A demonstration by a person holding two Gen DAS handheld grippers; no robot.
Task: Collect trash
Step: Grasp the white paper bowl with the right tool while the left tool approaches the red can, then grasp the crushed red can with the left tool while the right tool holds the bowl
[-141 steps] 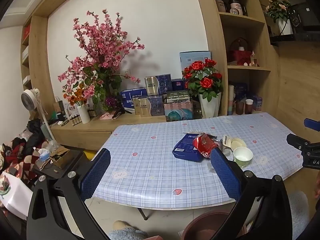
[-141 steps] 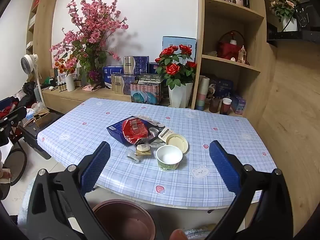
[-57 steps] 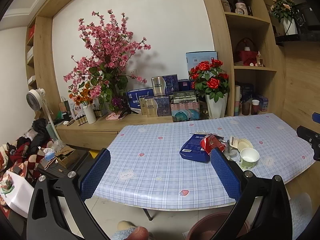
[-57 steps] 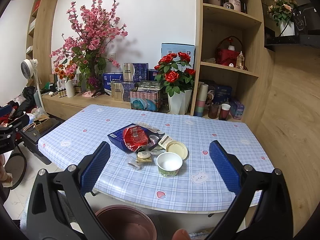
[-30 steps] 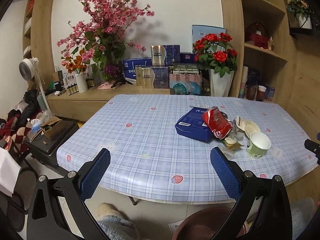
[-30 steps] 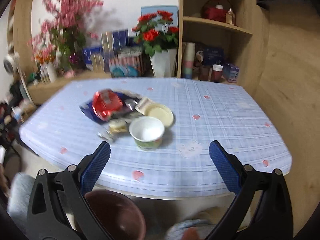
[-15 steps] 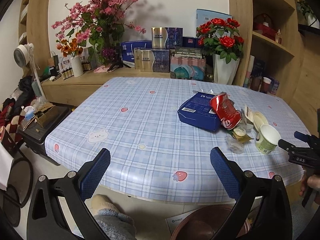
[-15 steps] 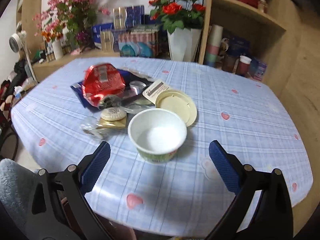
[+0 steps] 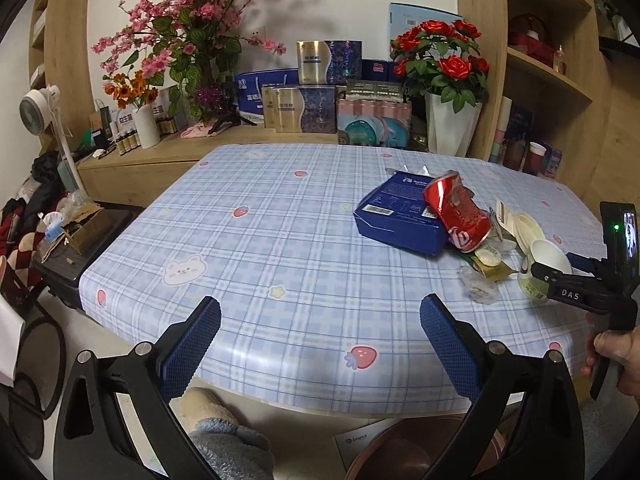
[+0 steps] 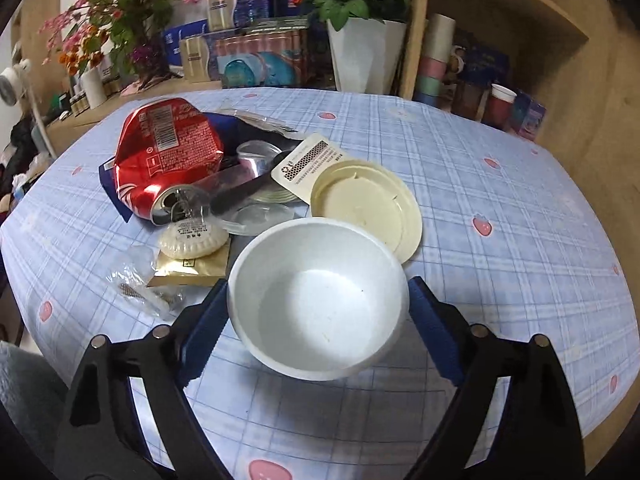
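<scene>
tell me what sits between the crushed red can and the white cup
A round wrapped soap on a gold packet lies between the can and the cup, clearest in the right wrist view.

- We read "DAS" in white letters on the black body of the right gripper (image 9: 576, 276), seen from the left wrist view.
- A barcode sticker sits on the blue box (image 9: 400, 216), with rows of white print beside it, too small for us to read.
- The crushed red can (image 10: 164, 156) carries a white panel of fine print and a barcode; we cannot make out the words.
- The white card (image 10: 308, 164) beside the cream lid (image 10: 366, 208) shows a recycling mark and a dotted code block; its text is unreadable.
- The round white packet (image 10: 192, 238) bears small print we cannot read.
- Boxes on the sideboard show characters too small to tell.
</scene>
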